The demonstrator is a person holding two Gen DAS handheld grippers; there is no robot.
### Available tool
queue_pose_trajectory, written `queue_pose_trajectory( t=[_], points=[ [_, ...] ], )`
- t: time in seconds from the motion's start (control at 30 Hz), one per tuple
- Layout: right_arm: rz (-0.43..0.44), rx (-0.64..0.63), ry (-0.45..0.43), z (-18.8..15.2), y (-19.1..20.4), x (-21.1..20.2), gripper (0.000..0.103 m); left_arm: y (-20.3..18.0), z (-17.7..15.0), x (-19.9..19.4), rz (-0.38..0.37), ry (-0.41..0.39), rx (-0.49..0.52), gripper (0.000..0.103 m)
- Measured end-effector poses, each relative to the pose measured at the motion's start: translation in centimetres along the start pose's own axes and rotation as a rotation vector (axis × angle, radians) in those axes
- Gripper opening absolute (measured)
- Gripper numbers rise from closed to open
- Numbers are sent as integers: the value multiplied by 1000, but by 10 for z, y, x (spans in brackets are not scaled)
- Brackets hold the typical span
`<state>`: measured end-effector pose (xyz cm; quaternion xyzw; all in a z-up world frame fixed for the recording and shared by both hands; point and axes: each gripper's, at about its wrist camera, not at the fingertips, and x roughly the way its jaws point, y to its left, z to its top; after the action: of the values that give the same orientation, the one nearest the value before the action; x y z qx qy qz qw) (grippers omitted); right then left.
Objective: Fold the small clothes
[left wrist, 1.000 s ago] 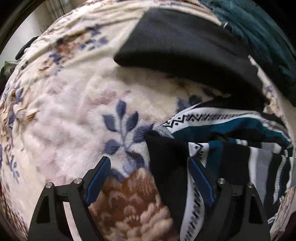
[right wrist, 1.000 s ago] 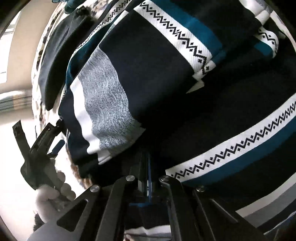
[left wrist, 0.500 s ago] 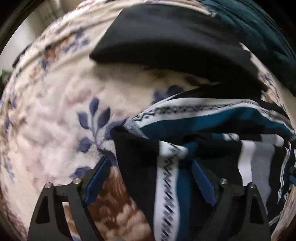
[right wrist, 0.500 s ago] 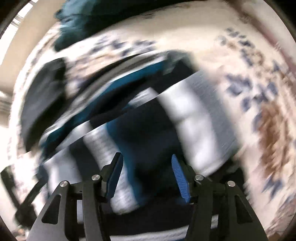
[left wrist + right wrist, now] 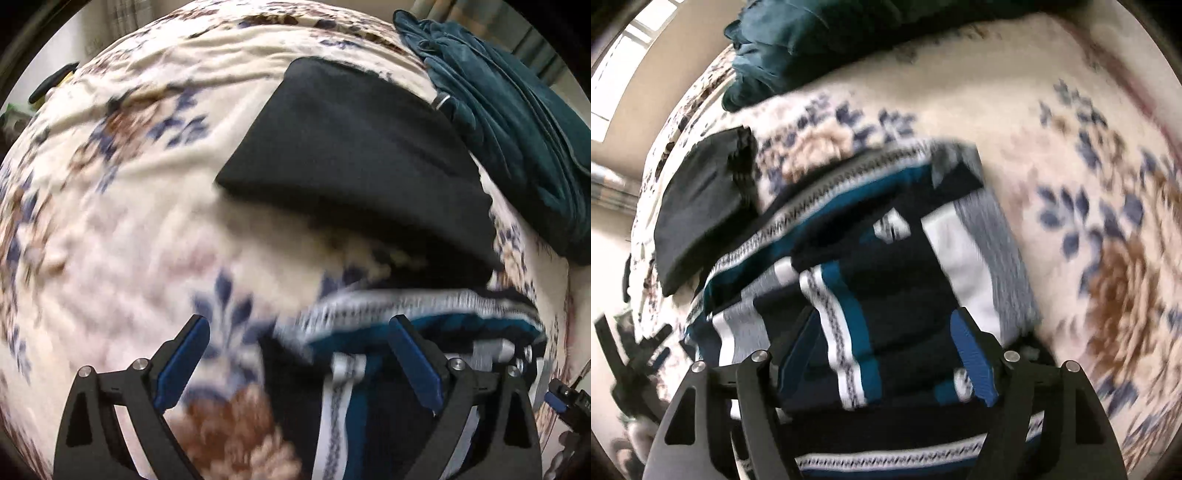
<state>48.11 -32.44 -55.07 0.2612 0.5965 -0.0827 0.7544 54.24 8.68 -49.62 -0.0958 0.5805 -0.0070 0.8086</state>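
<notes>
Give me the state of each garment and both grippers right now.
Striped navy, teal and white knit garment: folded over, released, on floral blanket.
Black cloth: folded flat.
Dark teal garment: crumpled heap.
Left gripper: open.
Right gripper: just opening, gripping nothing.

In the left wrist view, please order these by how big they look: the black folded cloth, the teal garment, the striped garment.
1. Black folded cloth, clearly the largest.
2. and 3. Teal garment and striped garment: unsure. Both look similar in area; the striped one lies nearer the camera, is blurred, and is partly hidden behind the left tool.
</notes>
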Motion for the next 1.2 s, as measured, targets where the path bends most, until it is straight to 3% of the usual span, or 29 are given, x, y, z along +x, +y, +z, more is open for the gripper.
queue_pose_trajectory(
  t=[0.07,0.13,0.17,0.27,0.37,0.47,0.6,0.7,0.77,0.87,0.9,0.97,1.07,1.2],
  points=[
    [-23,3,-23,21,-1,2,75,-16,12,19,-15,46,70,99],
    [-65,26,-46,53,-3,10,75,-38,23,40,18,94,181,98],
    [-77,30,-60,62,-4,11,75,-50,24,49,37,108,249,94],
    [-113,33,-49,93,-6,27,75,-79,14,74,117,142,419,63],
    [-155,-18,-21,114,-3,46,75,-89,7,80,162,104,494,62],
    [-218,-129,7,127,7,66,75,-87,5,83,171,89,495,65],
    [-286,-203,87,141,11,104,75,-82,9,87,166,89,477,77],
    [-283,-185,104,148,8,113,75,-74,22,78,115,97,406,77],
    [-252,-151,65,148,5,96,75,-63,26,61,61,95,333,77],
    [-186,-138,-24,134,6,47,78,-45,22,14,13,41,221,83],
    [-174,-141,-46,126,6,29,92,-41,18,-2,10,18,205,88],
    [-154,-141,-87,104,3,-5,103,-36,2,-41,-18,-30,173,94],
    [-143,-129,-126,50,-4,-58,103,-44,-27,-83,-41,-61,165,96],
    [-160,-116,-128,-20,-21,-104,103,-54,-83,-113,8,-39,195,96]
  ],
)
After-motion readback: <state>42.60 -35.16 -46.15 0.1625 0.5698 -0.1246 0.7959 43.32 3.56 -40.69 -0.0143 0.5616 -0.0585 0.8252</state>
